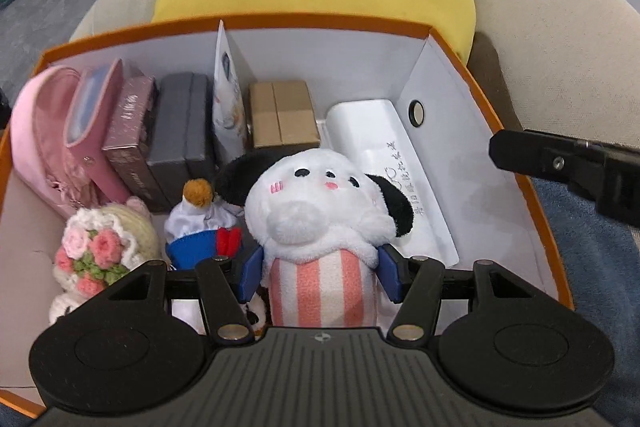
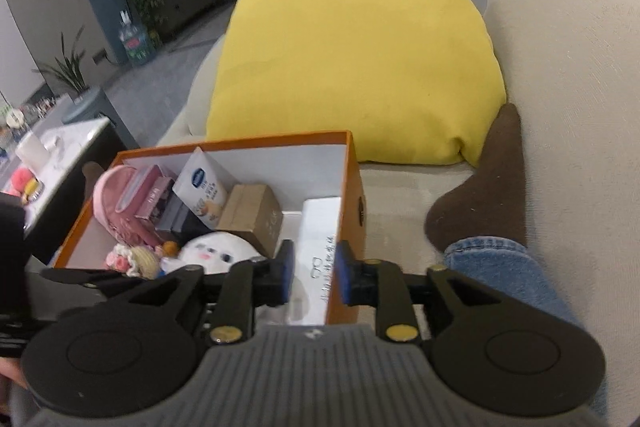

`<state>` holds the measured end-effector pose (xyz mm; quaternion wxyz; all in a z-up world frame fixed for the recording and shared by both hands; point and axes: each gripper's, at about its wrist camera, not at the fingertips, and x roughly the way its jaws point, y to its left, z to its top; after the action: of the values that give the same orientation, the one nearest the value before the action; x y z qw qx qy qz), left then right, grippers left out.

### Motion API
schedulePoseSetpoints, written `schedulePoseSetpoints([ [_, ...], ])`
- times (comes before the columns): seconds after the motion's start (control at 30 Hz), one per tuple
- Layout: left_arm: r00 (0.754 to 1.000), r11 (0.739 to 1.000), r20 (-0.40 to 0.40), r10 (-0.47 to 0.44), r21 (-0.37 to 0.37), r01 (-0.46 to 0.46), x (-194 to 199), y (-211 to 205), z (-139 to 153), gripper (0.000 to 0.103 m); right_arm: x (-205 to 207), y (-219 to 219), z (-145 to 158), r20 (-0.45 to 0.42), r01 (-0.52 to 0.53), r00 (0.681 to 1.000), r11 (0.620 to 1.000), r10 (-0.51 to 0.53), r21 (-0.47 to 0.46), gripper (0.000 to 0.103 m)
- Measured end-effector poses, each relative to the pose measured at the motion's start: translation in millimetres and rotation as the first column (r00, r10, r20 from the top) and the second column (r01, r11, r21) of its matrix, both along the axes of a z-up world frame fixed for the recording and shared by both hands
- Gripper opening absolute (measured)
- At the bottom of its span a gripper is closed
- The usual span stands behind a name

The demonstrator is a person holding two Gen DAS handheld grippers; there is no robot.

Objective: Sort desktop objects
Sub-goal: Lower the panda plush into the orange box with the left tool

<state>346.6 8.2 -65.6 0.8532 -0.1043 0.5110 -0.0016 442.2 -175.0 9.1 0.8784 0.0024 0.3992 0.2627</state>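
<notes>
Handwriting on white box point(image 1: 404, 163) seems illegible; left gripper point(image 1: 320, 273) clamps plush dog point(image 1: 320, 211), right gripper point(image 2: 312, 273) open.

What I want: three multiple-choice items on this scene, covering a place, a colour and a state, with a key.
1. Where is the small brown cardboard carton? A) inside the orange-rimmed storage box B) on a shelf C) in a drawer
2. Stripes on the white plush dog toy? A) green B) blue C) pink
3. The left hand-held gripper is: A) empty B) clamped on the plush C) unseen
Key: A, box walls surround it; C, pink bands show; B, both pads press its body.
</notes>
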Motion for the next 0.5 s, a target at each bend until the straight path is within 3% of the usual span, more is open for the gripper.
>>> schedulePoseSetpoints([
  [0.23, 0.992, 0.993, -0.108, -0.06, 0.1, 0.071, 12.7, -12.5, -5.0, 0.072, -12.9, -4.2, -8.5, 0.1, 0.008, 0.995, 1.0, -0.011, 0.03, 0.031],
  [0.37, 0.989, 0.992, -0.136, -0.065, 0.095, 0.078, 14.4, -12.8, -4.7, 0.076, -16.3, -8.6, -17.3, 0.078, 0.002, 0.997, 0.998, -0.007, 0.062, 0.038],
  [0.5, 0.993, 0.994, -0.107, -0.05, 0.087, 0.06, 6.2, -11.0, 1.8, 0.076, -20.9, -8.6, -14.6, 0.122, -0.008, 0.993, 0.998, -0.001, 0.07, 0.041],
])
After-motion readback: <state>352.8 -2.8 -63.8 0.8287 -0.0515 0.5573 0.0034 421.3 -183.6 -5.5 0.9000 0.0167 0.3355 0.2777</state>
